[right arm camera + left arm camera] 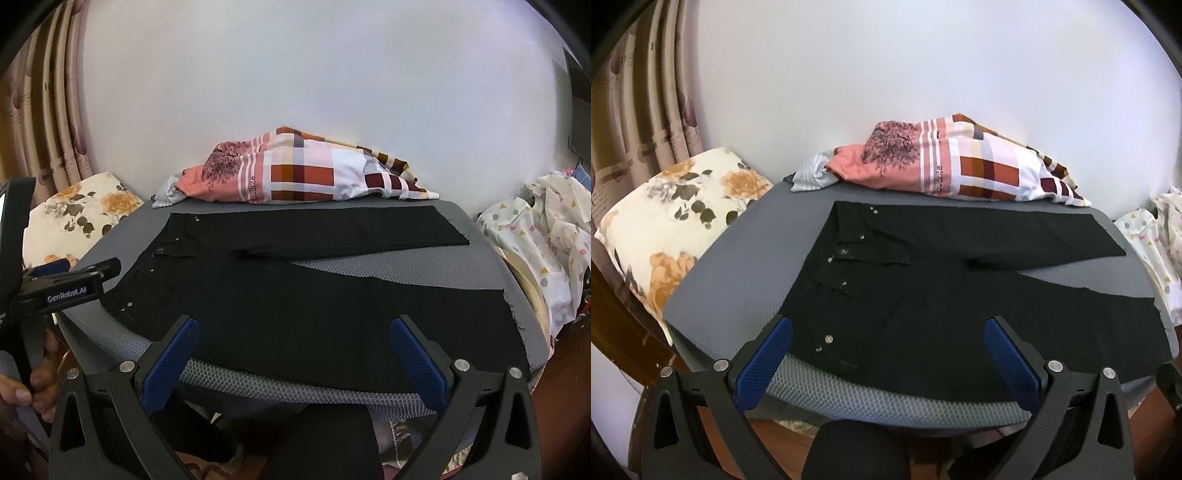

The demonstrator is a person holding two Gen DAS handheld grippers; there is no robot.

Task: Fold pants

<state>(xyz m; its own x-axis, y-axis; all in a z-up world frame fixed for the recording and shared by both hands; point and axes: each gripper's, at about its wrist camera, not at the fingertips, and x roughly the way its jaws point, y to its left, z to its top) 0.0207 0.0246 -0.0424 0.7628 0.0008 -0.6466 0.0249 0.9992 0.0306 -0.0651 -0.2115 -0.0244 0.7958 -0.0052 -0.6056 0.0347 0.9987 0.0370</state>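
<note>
Black pants [923, 295] lie flat on a grey mesh pad [738, 266], waist at the left, both legs stretched right with a gap between them. My left gripper [886, 325] is open and empty above the near waist edge. My right gripper [291, 325] is open and empty above the near leg of the pants [314, 306]. The left gripper's body [70, 284] shows at the left of the right wrist view, held by a hand.
A pile of plaid and pink cloth [953, 166] lies at the pad's far edge. A floral pillow [672, 218] sits at the left by curtains. White patterned clothes [546, 236] are heaped at the right. A white wall stands behind.
</note>
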